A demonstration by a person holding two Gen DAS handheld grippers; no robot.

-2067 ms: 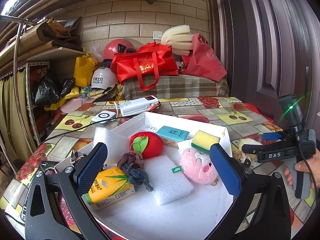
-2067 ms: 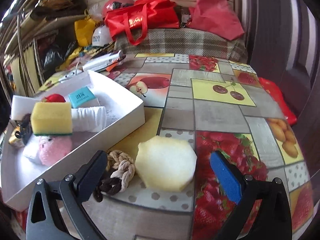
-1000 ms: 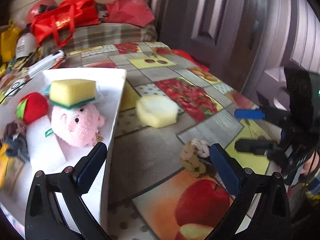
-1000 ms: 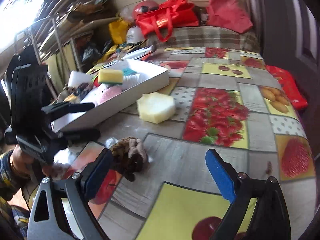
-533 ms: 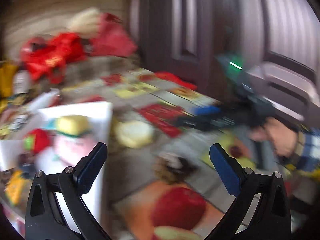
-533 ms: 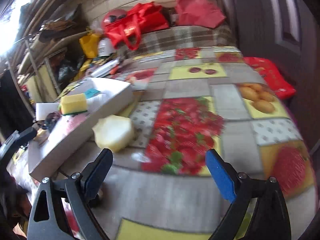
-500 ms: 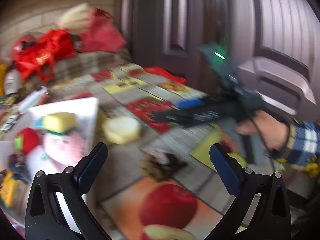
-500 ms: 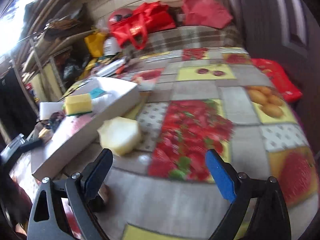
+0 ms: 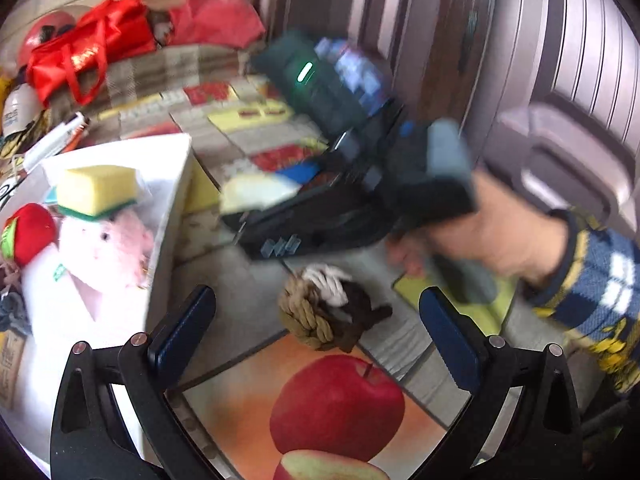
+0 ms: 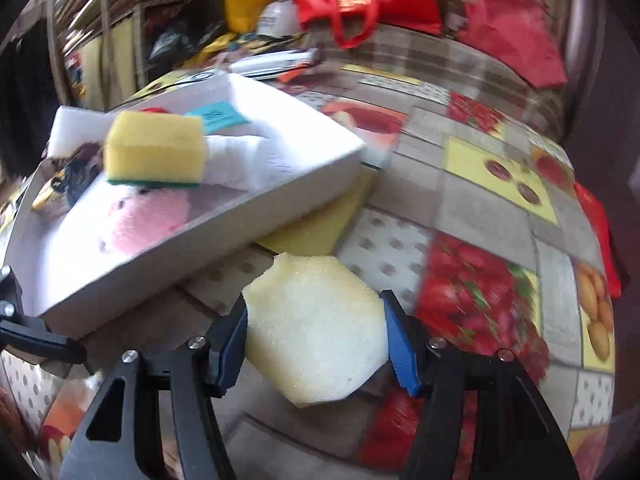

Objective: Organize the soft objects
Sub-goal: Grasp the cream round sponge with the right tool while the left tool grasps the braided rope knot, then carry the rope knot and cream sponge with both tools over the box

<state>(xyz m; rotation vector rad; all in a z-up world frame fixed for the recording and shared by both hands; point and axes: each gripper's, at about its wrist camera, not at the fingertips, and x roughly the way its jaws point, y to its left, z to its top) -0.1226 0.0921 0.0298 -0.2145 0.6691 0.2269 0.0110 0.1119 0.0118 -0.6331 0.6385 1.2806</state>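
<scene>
Your right tongs (image 10: 314, 344) have swung from bare table onto the pale yellow many-sided foam sponge (image 10: 316, 328); their blue pads now touch both its sides and are closing, so a lift looks next. Just beyond them to the left sits the white cardboard tray (image 10: 224, 252) of soft toys, the likely destination. Your left tongs (image 9: 316, 326) hang spread wide around the braided rope knot toy (image 9: 324, 310), not touching it.
</scene>
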